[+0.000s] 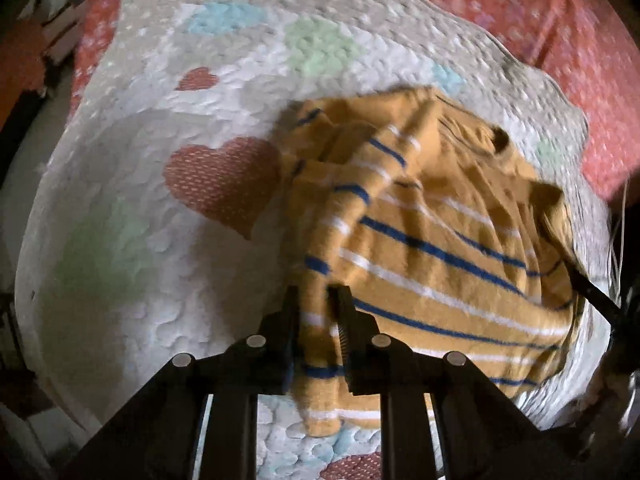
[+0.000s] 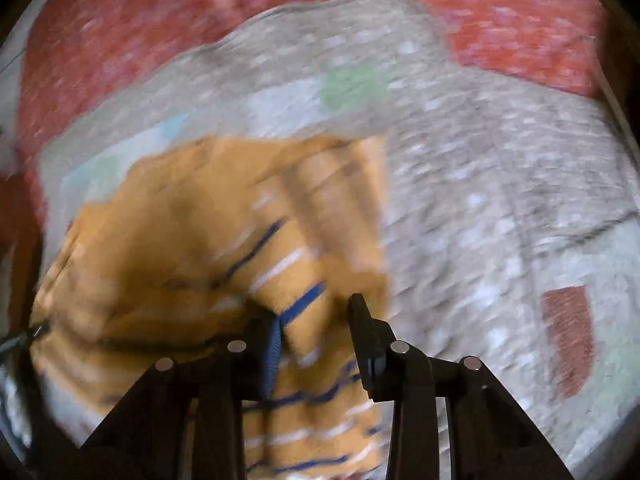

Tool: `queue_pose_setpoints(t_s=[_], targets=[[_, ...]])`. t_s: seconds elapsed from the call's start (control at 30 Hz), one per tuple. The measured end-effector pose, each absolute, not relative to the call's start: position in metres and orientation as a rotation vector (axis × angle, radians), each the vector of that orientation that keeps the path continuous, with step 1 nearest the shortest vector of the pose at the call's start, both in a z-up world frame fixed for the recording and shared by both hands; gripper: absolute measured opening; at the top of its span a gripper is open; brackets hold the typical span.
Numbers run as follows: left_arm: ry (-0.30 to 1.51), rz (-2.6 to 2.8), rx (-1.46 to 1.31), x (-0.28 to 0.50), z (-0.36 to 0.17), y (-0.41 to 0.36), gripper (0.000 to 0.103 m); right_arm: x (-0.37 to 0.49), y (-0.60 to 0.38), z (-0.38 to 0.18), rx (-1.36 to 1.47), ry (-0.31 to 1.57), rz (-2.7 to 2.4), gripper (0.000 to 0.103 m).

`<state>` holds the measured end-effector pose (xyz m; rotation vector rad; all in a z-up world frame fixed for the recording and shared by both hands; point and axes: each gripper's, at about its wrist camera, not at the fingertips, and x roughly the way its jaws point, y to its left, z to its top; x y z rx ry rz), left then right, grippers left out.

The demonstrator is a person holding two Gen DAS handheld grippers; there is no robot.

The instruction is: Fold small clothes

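The left tool (image 1: 316, 300) is seen nearly closed on a fold of the shirt (image 1: 432, 240), seemingly pinching its left edge; the right tool (image 2: 316, 312) stands apart over blurred cloth, no grip being discernible. The shirt lies crumpled on a quilt (image 1: 160, 300) on the bed. It is judged light, limp and unslippery, best taken at hems or sleeve ends.
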<state>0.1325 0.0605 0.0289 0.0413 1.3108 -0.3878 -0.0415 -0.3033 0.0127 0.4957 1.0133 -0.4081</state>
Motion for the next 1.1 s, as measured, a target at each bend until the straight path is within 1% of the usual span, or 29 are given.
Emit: queue_pose_setpoints(t_s=[0.07,0.13,0.2,0.27,0.33,0.37,0.4,0.5,0.57,0.63,0.67,0.7,0.8,0.87,0.9,0.93,1.07,1.1], targets=[[1.307,-0.378,-0.001,0.135,0.035,0.069,0.018,-0.048,-0.305,0.025,0.501,0.97,-0.401,0.035],[1.295,-0.362,-0.067,0.137,0.046,0.081,0.018,-0.05,-0.295,0.041,0.438,0.926,-0.385,0.035],[1.24,-0.359,-0.099,0.137,0.065,0.085,0.018,-0.047,-0.279,0.056,0.382,0.871,-0.326,0.035],[1.166,-0.395,-0.075,0.135,0.085,0.073,0.018,-0.038,-0.263,0.062,0.371,0.847,-0.258,0.035],[1.154,-0.456,-0.062,0.137,0.091,0.053,0.027,-0.024,-0.249,0.061,0.397,0.84,-0.148,0.035],[1.169,-0.525,-0.06,0.139,0.089,0.036,0.033,-0.011,-0.24,0.053,0.433,0.872,-0.038,0.035],[1.185,-0.565,-0.061,0.141,0.085,0.023,0.034,-0.003,-0.233,0.044,0.468,0.907,0.032,0.035],[1.245,-0.658,-0.019,0.153,0.061,-0.021,0.034,0.026,-0.227,0.013,0.501,1.026,0.117,0.035],[1.28,-0.615,0.047,0.168,0.04,-0.042,0.034,0.039,-0.241,-0.002,0.457,1.047,0.02,0.035],[1.313,-0.536,0.027,0.192,0.02,-0.043,0.032,0.047,-0.268,-0.009,0.462,1.035,-0.073,0.035],[1.321,-0.518,-0.001,0.199,0.015,-0.039,0.028,0.049,-0.285,-0.012,0.468,1.021,-0.124,0.035],[1.34,-0.492,-0.066,0.212,0.007,-0.029,0.021,0.052,-0.302,-0.015,0.498,1.011,-0.151,0.034],[1.38,-0.48,-0.199,0.231,-0.006,-0.011,0.015,0.055,-0.343,-0.02,0.631,0.965,-0.191,0.034],[1.4,-0.491,-0.283,0.239,-0.013,-0.001,0.015,0.053,-0.364,-0.023,0.718,0.932,-0.229,0.035],[1.406,-0.493,-0.309,0.241,-0.015,0.002,0.014,0.05,-0.377,-0.026,0.751,0.926,-0.28,0.041],[1.41,-0.494,-0.324,0.242,-0.016,0.004,0.014,0.047,-0.383,-0.027,0.761,0.922,-0.308,0.043],[1.405,-0.489,-0.396,0.244,-0.008,0.018,0.014,0.021,-0.403,-0.019,0.798,0.88,-0.356,0.043],[1.394,-0.49,-0.407,0.244,-0.002,0.022,0.015,0.013,-0.404,-0.012,0.789,0.869,-0.364,0.047]])
